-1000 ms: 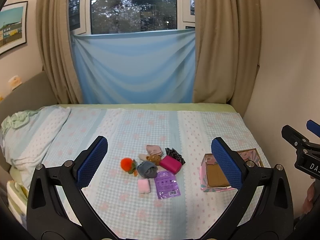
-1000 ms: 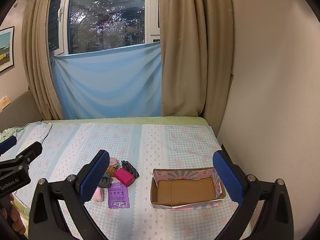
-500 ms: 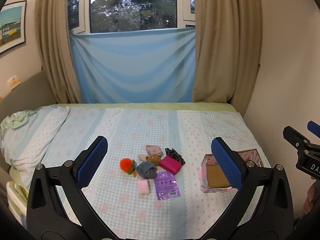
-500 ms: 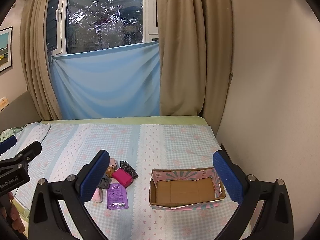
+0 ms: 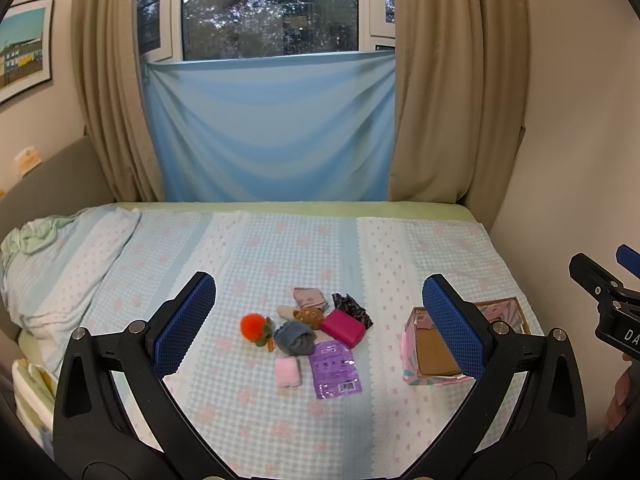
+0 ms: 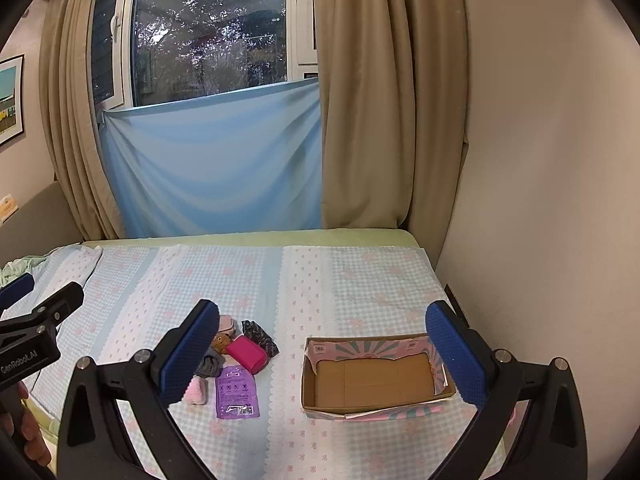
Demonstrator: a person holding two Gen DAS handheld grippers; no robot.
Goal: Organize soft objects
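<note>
- Nothing sorted yet: the open pink-and-brown cardboard box [image 6: 376, 380] is empty; the cluster of small soft items [image 5: 308, 332] lies on the bed [image 5: 280, 248].
- Left tongs [image 5: 320, 320] and right tongs [image 6: 320, 352] gape wide, holding nothing.

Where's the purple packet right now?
The purple packet lies flat on the bed at the near edge of the pile, between the pink pad on its left and the cardboard box on its right, just in front of the magenta pouch.

A bed [image 5: 280, 248] covered in a pale blue checked sheet with pink flowers carries a rumpled pillow [image 5: 60, 272] at its left, a cluster of small soft items mid-sheet, including a flat purple packet [image 5: 335, 368] and a magenta pouch [image 5: 343, 327], and an open cardboard box with pink patterned sides [image 6: 372, 380] to the right.
</note>
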